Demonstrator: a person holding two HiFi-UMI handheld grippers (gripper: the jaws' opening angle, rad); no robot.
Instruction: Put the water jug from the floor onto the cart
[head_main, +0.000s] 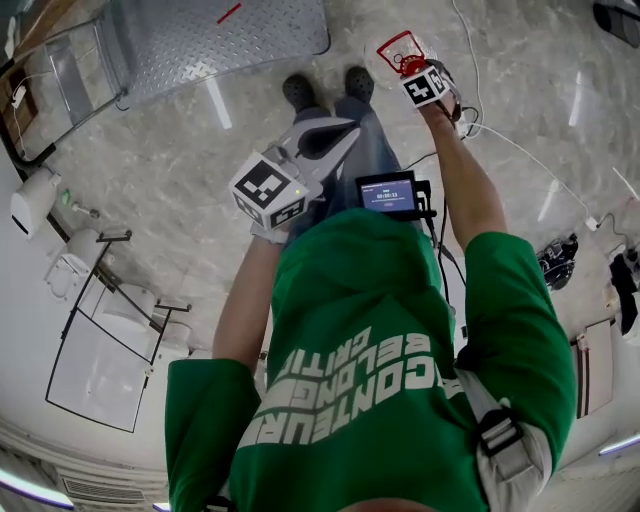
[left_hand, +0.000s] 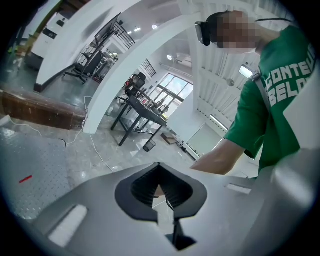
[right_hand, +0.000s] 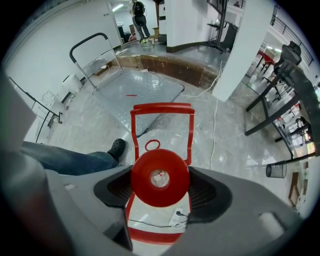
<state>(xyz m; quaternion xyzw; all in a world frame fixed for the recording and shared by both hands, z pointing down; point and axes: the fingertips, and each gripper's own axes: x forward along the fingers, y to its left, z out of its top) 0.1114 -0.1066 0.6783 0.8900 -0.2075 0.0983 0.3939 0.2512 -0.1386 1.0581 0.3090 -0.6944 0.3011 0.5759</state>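
**While jug hangs by its cap, slip is the main risk**

Since the right gripper pinches only the red cap and points straight down, the whole jug weight sits on two pads squeezing a smooth round disc. Jug looks lifted off the floor, beside the person's shoes, not yet on the cart, which is near, just ahead. Left gripper is pressed together on nothing, out in front of the torso, so there's no second support.

Risks, my read:
- Cap slides out of the pads if the carry is jerky or the jug swings. The drop lands on hard floor by the feet.
- Cap may be a loose fit. If it pops, the body falls and the gripper holds just the lid.
- Swing on the way over: jug or its red frame clips the cart handle or the deck edge.
- White cable lies on the floor beside the cart: trip hazard mid-carry.
- Deck is metal plate. Set down tilted, the jug could tip or skid.
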